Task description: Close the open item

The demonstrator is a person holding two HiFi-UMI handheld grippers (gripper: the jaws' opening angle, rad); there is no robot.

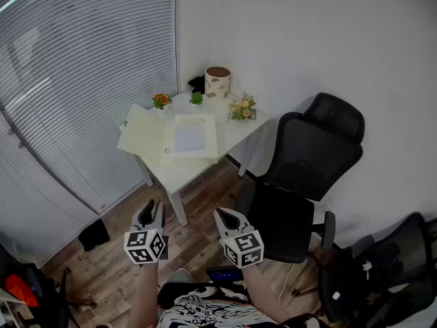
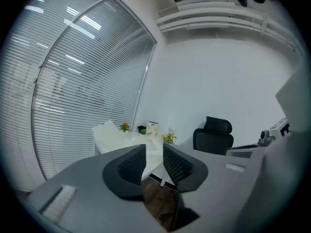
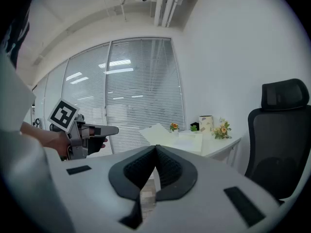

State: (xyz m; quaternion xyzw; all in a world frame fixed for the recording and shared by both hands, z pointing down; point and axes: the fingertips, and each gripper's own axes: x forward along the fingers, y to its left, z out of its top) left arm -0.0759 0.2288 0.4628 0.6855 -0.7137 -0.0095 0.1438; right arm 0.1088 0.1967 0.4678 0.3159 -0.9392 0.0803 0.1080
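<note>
The flat cream box (image 1: pixel 191 135) lies open on the small white bench (image 1: pixel 183 175) in the corner. Its lid (image 1: pixel 141 132) is thrown back to the left and hangs past the bench edge. From the gripper views the lid seems to stand tilted, not flat. Behind the box are three small flower pots (image 1: pixel 243 108) and a speckled cylinder (image 1: pixel 218 82). A black office chair (image 1: pixel 300 183) stands just beside the bench on the right.

Both grippers are well apart from the box, held low over the wood floor (image 1: pixel 116 279). The left gripper (image 1: pixel 151 209) has its jaws released, a clear gap between them with nothing in it. The right gripper (image 1: pixel 225 217) has its jaws clenched tip to tip on nothing.

The step in hand looks like the approach. To do it well, I would come in from the bench's front left corner, clear of the chair. The left gripper could then catch the lid's free edge. I would swing the lid over its hinge line and lower it flat without pushing the box into the flowers.
</note>
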